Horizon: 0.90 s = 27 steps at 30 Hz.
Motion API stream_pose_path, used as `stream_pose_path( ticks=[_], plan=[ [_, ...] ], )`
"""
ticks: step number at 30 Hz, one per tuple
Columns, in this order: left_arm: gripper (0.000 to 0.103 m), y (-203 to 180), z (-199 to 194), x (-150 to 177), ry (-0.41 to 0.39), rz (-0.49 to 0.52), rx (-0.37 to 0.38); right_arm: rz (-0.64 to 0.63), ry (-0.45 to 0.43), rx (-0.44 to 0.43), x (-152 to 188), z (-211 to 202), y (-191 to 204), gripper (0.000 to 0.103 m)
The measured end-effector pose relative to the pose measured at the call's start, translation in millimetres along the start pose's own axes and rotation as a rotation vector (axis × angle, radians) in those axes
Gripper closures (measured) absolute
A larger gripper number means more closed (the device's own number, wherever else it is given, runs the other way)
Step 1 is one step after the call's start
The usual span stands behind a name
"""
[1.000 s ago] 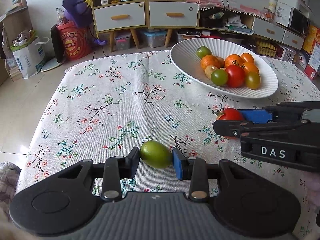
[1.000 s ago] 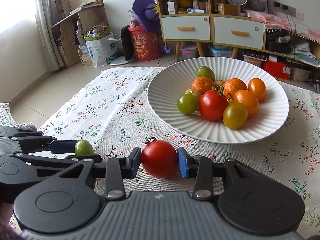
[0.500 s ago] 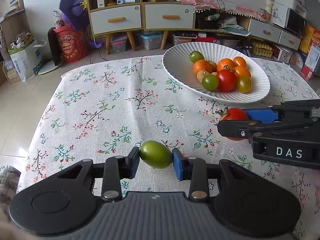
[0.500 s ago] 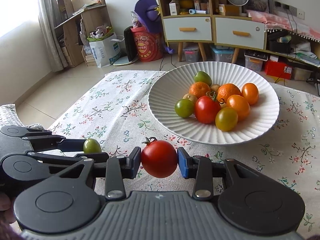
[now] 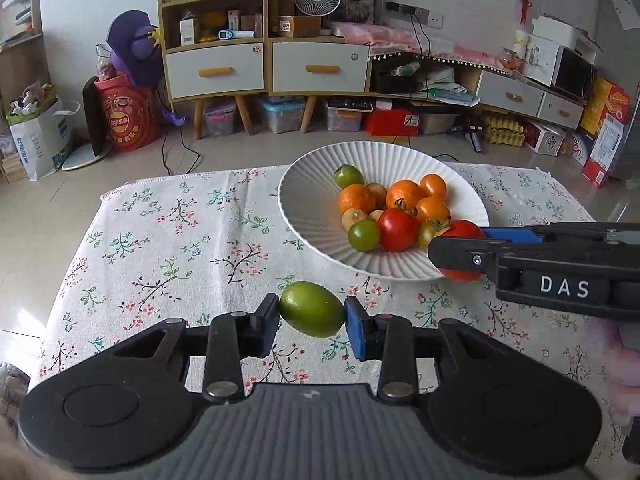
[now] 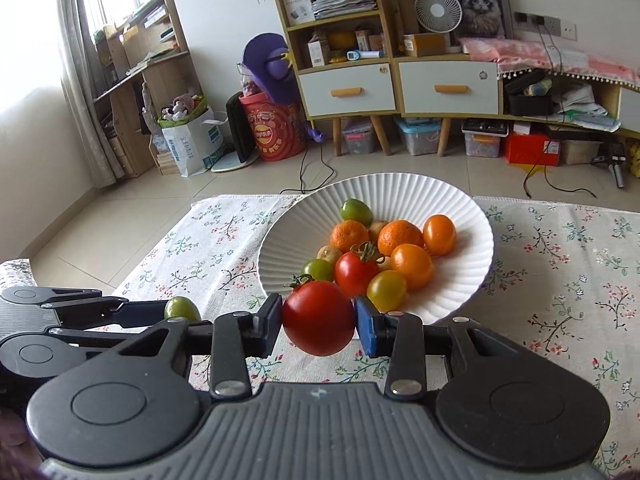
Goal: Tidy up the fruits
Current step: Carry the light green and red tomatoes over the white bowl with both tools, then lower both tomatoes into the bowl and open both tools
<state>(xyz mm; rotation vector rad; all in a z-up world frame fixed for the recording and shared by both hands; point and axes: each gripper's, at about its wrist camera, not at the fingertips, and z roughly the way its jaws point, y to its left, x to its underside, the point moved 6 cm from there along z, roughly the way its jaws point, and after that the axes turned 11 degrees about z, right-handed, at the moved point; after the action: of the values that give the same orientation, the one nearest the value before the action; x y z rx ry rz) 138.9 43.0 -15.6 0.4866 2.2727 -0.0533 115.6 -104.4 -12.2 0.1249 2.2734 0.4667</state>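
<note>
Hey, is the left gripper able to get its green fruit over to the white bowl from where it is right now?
Probably yes. The left gripper holds the green fruit off the cloth, and the bowl's near-left rim lies open ahead. The right gripper with its red tomato crowds the near-right side, so keep left.

On the left the cloth-covered surface (image 5: pixel 168 240) lies bare from the near edge to the far one, an open lane beside the white ribbed bowl (image 5: pixel 304 216). Inside the bowl, the left wall and far rim are free, while the piled fruit (image 6: pixel 384 256) fills its middle and near right. The right hand-held gripper (image 6: pixel 318 318), clamped on a red tomato (image 6: pixel 318 316), reaches across the bowl's near right rim and blocks that side for the left hand-held gripper (image 5: pixel 312 312), which grips a green fruit (image 5: pixel 312 309) above the cloth.
</note>
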Motion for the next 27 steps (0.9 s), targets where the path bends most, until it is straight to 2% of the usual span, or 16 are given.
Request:
stream_pose_path(
  ticks=[6,10,15,19,27],
  plan=[
    [0.078,-12,1,-20,-0.038,-0.027,0.022,0.068,-0.044,0.028,-19,-2,-21,0.067],
    [0.078,-18,10,-28,-0.048,-0.006,0.021,0.110,-0.057,0.043,-28,-1,-36,0.067],
    [0.078,-14,29,-39,-0.045,-0.011,0.034,0.101,-0.076,0.065,-39,5,-46,0.067],
    [0.078,-4,44,-48,-0.059,-0.036,0.059,0.082,-0.078,0.036,-52,18,-46,0.067],
    [0.078,-3,75,-59,-0.058,0.033,0.066,0.080,-0.073,-0.040,-63,47,-49,0.067]
  ],
)
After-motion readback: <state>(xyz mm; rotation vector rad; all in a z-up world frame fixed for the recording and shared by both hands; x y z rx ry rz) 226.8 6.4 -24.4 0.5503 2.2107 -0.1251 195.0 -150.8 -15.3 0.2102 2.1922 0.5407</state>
